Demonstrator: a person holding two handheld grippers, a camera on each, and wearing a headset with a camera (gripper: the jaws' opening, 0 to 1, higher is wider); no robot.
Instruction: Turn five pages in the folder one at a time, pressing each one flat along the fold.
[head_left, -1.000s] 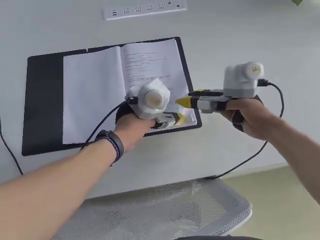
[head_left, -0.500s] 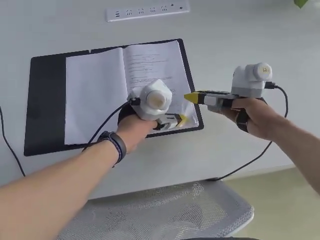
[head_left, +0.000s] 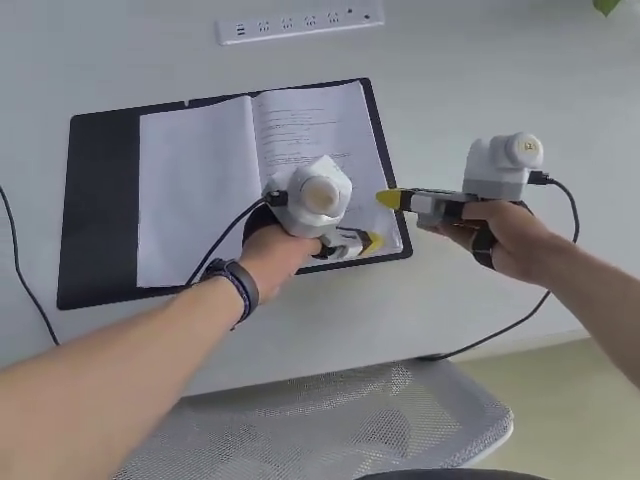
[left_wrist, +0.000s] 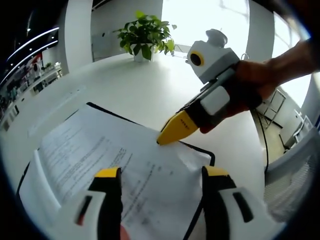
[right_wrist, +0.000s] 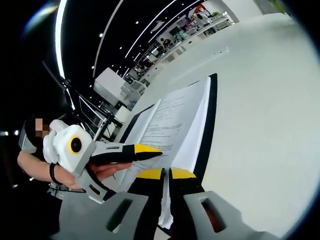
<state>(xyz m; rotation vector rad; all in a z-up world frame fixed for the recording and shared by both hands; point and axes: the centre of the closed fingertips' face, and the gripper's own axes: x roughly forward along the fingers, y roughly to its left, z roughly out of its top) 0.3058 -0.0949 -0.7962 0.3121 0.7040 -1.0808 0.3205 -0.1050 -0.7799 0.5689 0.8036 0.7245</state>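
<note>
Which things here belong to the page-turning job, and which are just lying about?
Job:
- black folder, lying open
- printed page on its right side
- left tongs, open over that page
- right tongs, shut, tip by the folder's right edge

Lying about:
- power strip at the back of the desk
- potted plant
- mesh chair at the desk's near edge

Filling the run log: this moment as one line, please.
folder open | left gripper open over printed page | right gripper shut, tip at page's outer edge
</note>
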